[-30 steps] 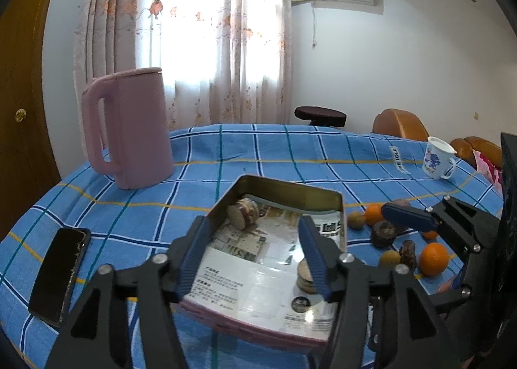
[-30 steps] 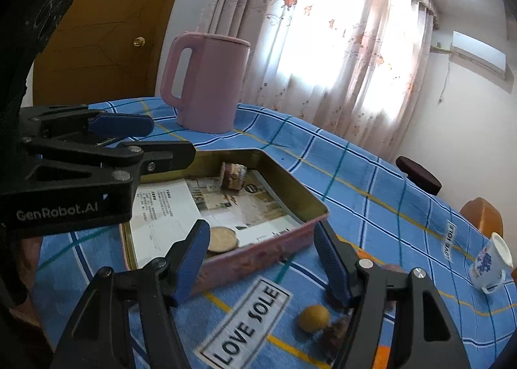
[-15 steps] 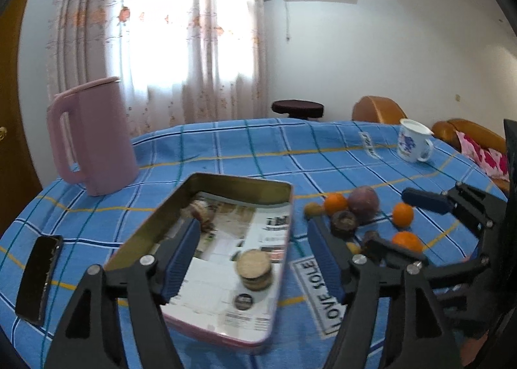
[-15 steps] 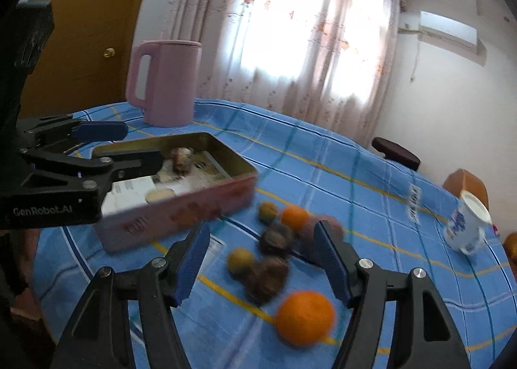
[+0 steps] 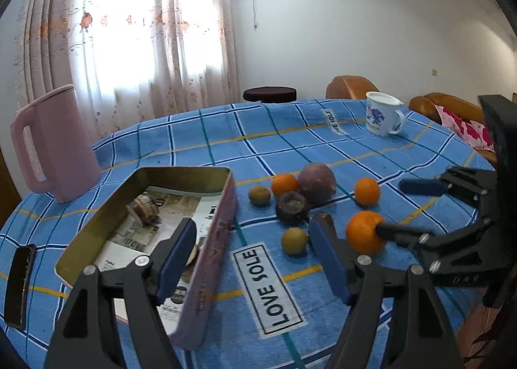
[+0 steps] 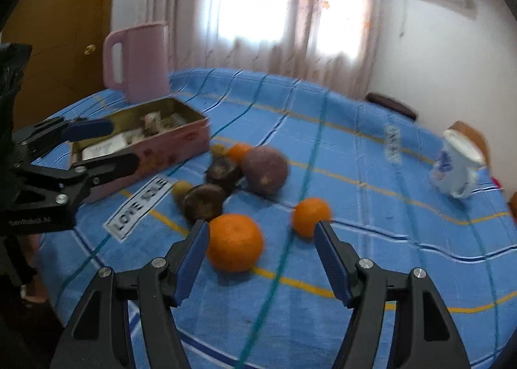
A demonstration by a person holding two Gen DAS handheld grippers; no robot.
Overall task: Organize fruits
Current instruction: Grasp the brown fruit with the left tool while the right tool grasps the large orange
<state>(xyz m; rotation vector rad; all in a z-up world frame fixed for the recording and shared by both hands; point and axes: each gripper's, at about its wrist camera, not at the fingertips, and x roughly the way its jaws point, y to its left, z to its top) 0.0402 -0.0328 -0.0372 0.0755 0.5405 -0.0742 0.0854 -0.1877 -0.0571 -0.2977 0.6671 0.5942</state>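
Just ahead of the right gripper, the nearest orange sits on the table, close to the left finger and left of centre. Its fingers spread wide, holding nothing. The left gripper, also wide and unladen, straddles the tin's wall, farther from that orange, so the right hand is better placed.

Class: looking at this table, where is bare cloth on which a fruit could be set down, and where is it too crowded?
Free: the checked cloth between the pink jug and the white mug, behind the tin; also between the far orange and the mug. Crowded: the fruit cluster round the purple fruit, right of the tin.
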